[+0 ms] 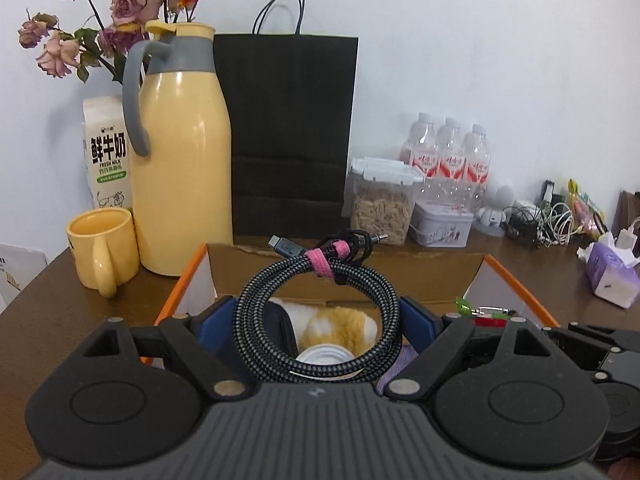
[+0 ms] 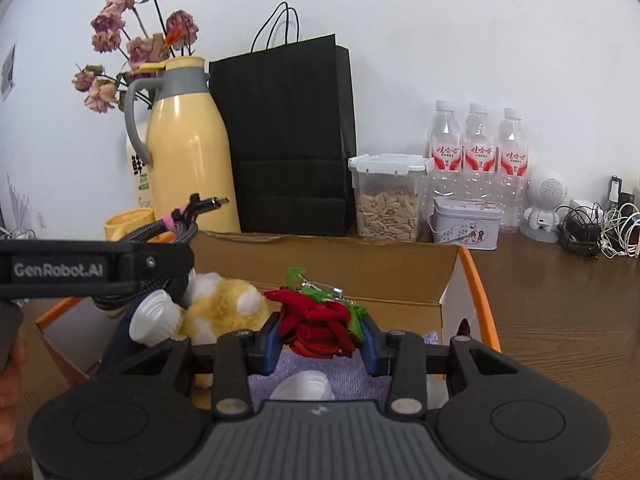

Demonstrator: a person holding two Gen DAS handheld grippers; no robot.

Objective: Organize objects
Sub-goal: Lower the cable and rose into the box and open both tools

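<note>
My left gripper (image 1: 318, 320) is shut on a coiled black braided cable (image 1: 256, 308) bound with a pink strap, held above the open cardboard box (image 1: 400, 270). The cable also shows in the right wrist view (image 2: 160, 229). My right gripper (image 2: 320, 336) is shut on a red fabric chili ornament (image 2: 316, 320) with green leaves, over the same box (image 2: 360, 264). Inside the box lie a yellow-and-white plush toy (image 2: 224, 304), a white ribbed cup (image 2: 154, 318), a purple cloth (image 2: 352, 376) and another white piece (image 2: 304, 386).
Behind the box stand a yellow thermos jug (image 1: 180, 160), yellow mug (image 1: 102, 244), milk carton (image 1: 106, 152), dried roses (image 1: 120, 4), black paper bag (image 1: 288, 132), seed container (image 1: 382, 200), tin (image 1: 440, 224), three water bottles (image 1: 450, 156). Tangled chargers (image 1: 540, 220) and a tissue pack (image 1: 612, 276) lie right.
</note>
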